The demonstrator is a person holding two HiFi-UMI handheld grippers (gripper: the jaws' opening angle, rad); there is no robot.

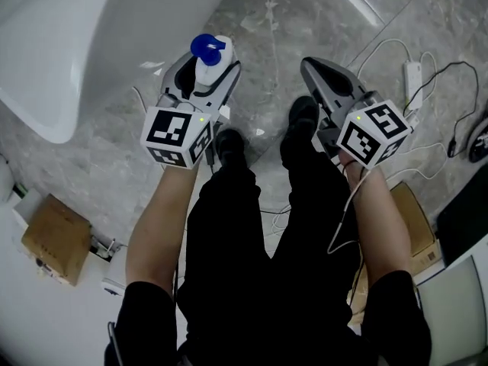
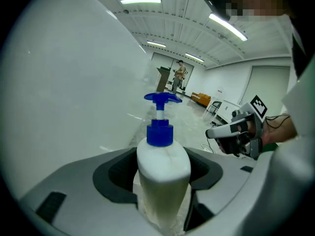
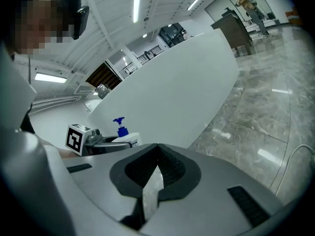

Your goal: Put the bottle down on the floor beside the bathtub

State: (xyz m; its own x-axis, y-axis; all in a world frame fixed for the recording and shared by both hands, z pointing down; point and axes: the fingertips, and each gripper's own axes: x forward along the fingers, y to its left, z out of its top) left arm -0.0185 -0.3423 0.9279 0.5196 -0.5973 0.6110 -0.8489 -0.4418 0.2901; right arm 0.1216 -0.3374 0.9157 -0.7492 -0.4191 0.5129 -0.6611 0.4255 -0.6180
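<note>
Head view: holds a white bottle (image 1: 206,49) with a blue pump in the left tool (image 1: 207,65), over the grey floor (image 1: 274,21), near the bathtub (image 1: 53,59) at far left. Left gripper view: pinches the bottle upright between both jaws. Right gripper view: shows the right tool (image 3: 157,167) pressed together, empty.

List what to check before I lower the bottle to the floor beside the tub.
1. Left tongs clamped on bottle: ok.
2. Bottle upright, pump on top: ok.
3. Bathtub close on the left: ok.
4. Floor under the bottle free: cannot tell, tongs hide it.
5. Right tongs shut, empty, apart from the bottle: ok.
6. Cables lie off to the right: ok.
</note>
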